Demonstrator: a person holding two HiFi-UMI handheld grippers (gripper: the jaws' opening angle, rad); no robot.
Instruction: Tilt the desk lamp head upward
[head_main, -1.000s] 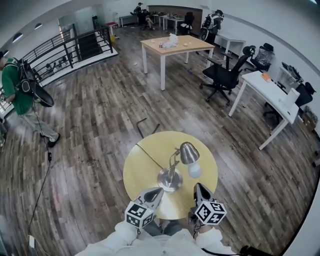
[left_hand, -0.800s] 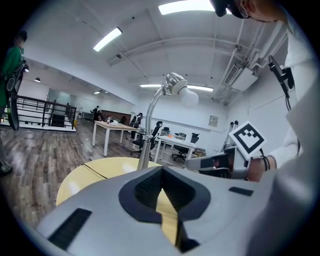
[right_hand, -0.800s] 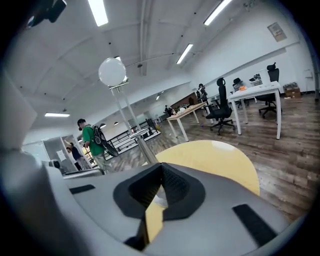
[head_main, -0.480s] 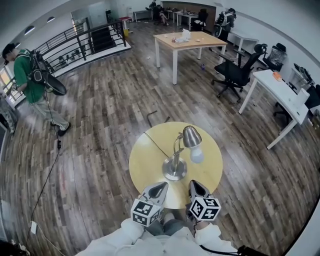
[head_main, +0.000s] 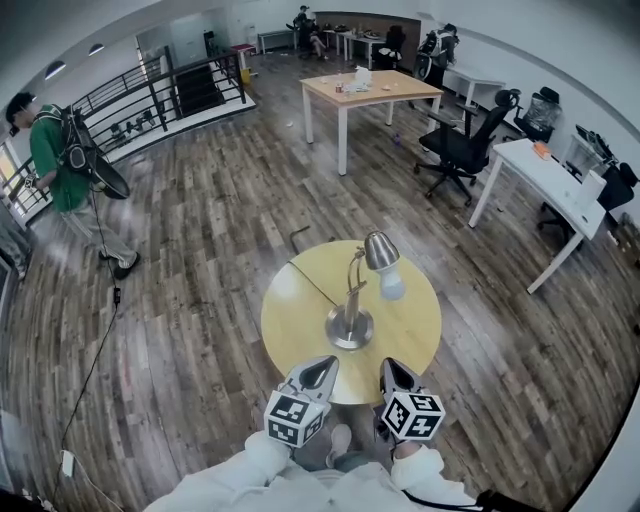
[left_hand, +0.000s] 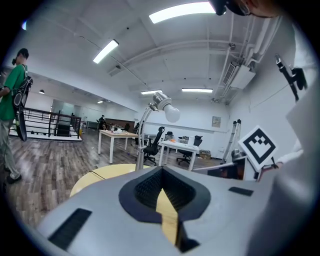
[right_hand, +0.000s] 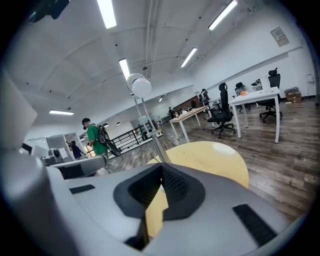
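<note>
Nothing's done yet: the desk lamp (head_main: 349, 325) stands in the middle of the table (head_main: 295, 335) with its head (head_main: 380, 252) drooping down, untouched. The left hand-held gripper (head_main: 322, 371) and right hand-held gripper (head_main: 389, 371) are both clenched on nothing at the table's near edge. Compared to a second ago, they sit slightly further back from the lamp's base.

Open-plan office: white desks (head_main: 545, 175), swivel chairs (head_main: 462, 150), wooden table (head_main: 370, 90), wood-plank floor (head_main: 200, 240), ceiling strip lights (left_hand: 187, 10), stair railing (head_main: 150, 95).
</note>
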